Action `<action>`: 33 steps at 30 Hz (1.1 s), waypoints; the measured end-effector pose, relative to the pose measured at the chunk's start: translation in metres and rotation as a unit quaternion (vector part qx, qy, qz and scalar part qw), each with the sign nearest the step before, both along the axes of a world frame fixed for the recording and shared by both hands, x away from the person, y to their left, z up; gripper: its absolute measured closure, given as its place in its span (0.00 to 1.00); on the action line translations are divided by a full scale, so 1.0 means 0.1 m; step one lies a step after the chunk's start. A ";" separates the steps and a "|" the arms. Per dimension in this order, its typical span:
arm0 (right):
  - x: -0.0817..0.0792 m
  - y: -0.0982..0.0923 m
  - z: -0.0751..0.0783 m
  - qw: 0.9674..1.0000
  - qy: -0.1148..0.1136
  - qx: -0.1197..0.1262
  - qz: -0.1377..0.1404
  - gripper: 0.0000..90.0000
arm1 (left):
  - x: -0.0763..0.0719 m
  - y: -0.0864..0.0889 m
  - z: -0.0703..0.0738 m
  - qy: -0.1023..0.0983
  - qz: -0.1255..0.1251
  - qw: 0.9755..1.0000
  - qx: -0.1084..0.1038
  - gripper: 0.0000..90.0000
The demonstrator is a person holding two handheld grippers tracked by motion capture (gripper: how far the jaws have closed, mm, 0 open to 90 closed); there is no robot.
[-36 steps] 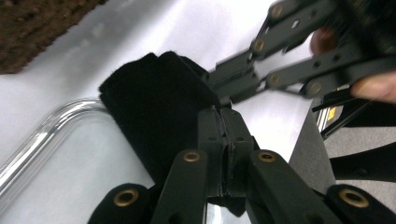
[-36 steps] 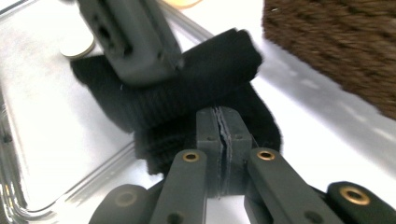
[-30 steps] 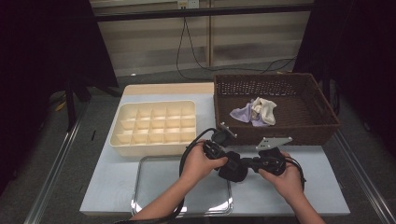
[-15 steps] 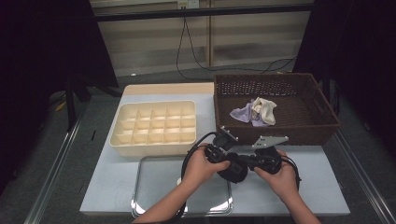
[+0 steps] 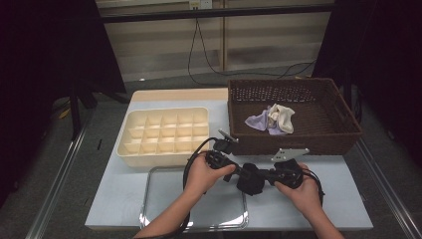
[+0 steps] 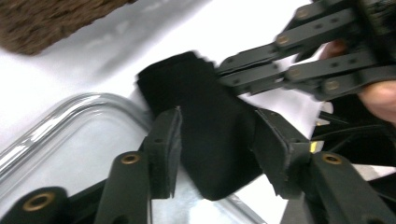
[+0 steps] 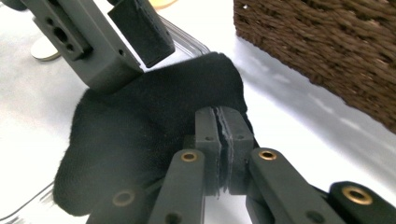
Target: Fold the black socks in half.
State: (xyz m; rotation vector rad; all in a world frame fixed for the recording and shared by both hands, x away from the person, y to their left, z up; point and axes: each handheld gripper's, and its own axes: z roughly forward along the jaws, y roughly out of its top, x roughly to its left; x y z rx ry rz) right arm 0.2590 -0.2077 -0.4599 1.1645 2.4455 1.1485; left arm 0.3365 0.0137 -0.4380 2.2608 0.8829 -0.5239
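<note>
While right gripper pinches (tightly), black cloth sits between left jaws.

Light: bright on tabletop, room edges dark.
Glare: sheen on metal tray.
Blur: gripper views soft.

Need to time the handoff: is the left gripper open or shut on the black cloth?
Open. Left gripper jaws have just been opening; both pads stand apart from the black cloth between them. Right gripper pinches it.

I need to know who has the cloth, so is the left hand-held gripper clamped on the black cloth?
No, the left hand-held gripper has its pads standing apart on either side of the black cloth.
</note>
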 end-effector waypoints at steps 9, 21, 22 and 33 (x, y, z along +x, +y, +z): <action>-0.02 -0.03 -0.02 1.000 0.002 -0.002 0.004 0.97 | 0.02 -0.06 -0.14 0.019 0.012 1.000 -0.003 0.54; -0.05 -0.03 -0.07 1.000 0.009 -0.017 0.007 0.97 | 0.03 -0.09 -0.20 0.030 0.018 0.999 -0.002 0.48; -0.05 -0.03 -0.07 1.000 0.011 -0.016 0.006 0.97 | 0.04 -0.08 -0.20 0.025 0.005 1.000 0.005 0.47; -0.05 -0.01 -0.09 1.000 0.012 -0.017 0.009 0.98 | 0.04 -0.06 -0.22 0.014 0.017 1.000 0.010 0.35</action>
